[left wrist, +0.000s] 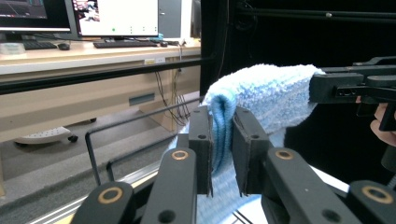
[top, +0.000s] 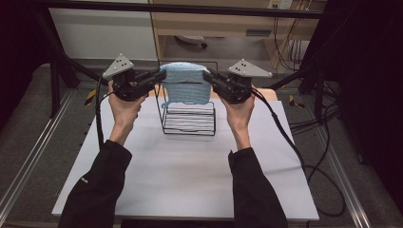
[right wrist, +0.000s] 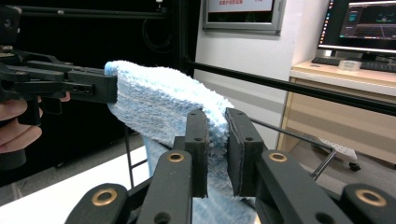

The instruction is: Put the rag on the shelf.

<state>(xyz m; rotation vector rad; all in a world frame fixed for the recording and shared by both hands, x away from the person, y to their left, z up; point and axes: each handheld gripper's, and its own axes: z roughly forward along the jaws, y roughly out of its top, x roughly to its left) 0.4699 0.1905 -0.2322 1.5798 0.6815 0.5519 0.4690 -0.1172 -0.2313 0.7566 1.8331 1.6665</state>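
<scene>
white table [top: 190, 171], black wire rack [top: 189, 118], both claws [top: 159, 78] [top: 207, 78] clamped on blue towel [top: 186, 84], desks with monitors behind

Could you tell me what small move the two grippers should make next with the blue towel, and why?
Probably lower both together. The left gripper and the right gripper each pinch one end of the blue towel, stretched level above the black wire rack, with its folds hanging down the rack's sides. Easing down should drape it over the top bar.

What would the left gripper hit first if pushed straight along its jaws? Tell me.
The fluffy light-blue towel it already pinches; beyond the cloth, the right gripper at the far end, though depth is unclear.
</scene>
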